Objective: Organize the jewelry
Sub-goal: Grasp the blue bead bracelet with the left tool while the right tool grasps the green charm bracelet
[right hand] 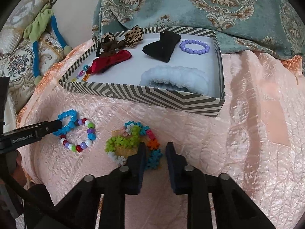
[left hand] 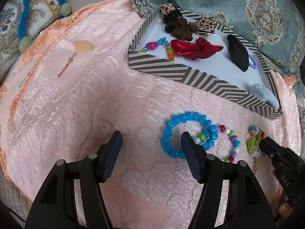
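A blue bead bracelet (left hand: pixel 172 126) lies on the pink quilt; it also shows in the right wrist view (right hand: pixel 66 117). A multicolour bead bracelet (left hand: pixel 231 141) overlaps it (right hand: pixel 83 135). My left gripper (left hand: pixel 151 139) is open, its right finger inside the blue ring, its left finger outside on the quilt. A flower-bead bracelet (right hand: pixel 133 139) lies to the right (left hand: pixel 254 143). My right gripper (right hand: pixel 156 148) is open, its fingers straddling that bracelet's near strand. The striped box (right hand: pixel 144 95) holds several hair pieces and bracelets.
A thin gold earring (left hand: pixel 65 66) lies on the quilt at far left. A teal patterned blanket (right hand: pixel 209 5) lies behind the box. A blue and green toy (right hand: pixel 38 43) rests on cushions at the left. The quilt's fringed edge (left hand: pixel 11 103) runs along the left.
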`<action>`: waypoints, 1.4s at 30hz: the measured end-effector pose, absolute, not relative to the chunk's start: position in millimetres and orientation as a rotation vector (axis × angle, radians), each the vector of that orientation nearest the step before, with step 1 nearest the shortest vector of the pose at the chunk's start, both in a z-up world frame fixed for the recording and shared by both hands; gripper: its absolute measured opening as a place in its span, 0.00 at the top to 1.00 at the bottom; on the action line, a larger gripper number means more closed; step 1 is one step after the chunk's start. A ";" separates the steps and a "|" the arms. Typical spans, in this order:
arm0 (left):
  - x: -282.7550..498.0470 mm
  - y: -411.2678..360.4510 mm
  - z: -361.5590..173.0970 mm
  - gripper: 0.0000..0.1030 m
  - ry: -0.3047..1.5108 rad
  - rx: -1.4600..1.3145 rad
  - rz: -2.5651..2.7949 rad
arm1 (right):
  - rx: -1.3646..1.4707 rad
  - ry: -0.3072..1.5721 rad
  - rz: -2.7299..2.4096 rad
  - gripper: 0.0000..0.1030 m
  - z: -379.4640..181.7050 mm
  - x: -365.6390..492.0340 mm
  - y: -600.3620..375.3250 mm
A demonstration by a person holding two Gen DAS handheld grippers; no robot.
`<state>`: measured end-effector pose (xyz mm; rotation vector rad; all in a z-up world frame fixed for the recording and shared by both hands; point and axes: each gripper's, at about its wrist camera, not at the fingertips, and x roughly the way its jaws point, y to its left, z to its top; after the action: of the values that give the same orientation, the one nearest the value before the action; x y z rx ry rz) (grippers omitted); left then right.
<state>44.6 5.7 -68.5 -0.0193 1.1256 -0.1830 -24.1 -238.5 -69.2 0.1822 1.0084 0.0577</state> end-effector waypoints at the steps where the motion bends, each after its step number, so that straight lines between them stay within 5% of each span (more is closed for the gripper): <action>1: 45.6 5.3 -69.1 0.38 1.124 -0.019 -0.187 | 0.199 1.001 0.067 0.85 -68.6 -24.6 -240.5; 5: 49.3 3.7 -70.7 0.40 1.112 -0.035 -0.200 | 0.270 0.990 0.092 0.87 -67.5 -26.6 -248.6; 10: 51.2 6.6 -69.2 0.82 1.093 -0.035 -0.182 | 0.333 0.952 0.092 0.87 -58.0 -31.3 -258.6; 13: 52.5 14.9 -66.3 0.91 1.103 -0.086 -0.196 | 0.354 0.925 0.097 0.87 -49.2 -35.0 -261.1; 42: 28.1 14.9 42.2 0.92 0.925 -0.085 -0.281 | 0.289 0.754 0.134 0.87 64.7 -48.7 -267.9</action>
<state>28.1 14.9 42.2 -0.0854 0.9251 -0.2809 -48.7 -267.9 64.7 0.2892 0.7538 0.1344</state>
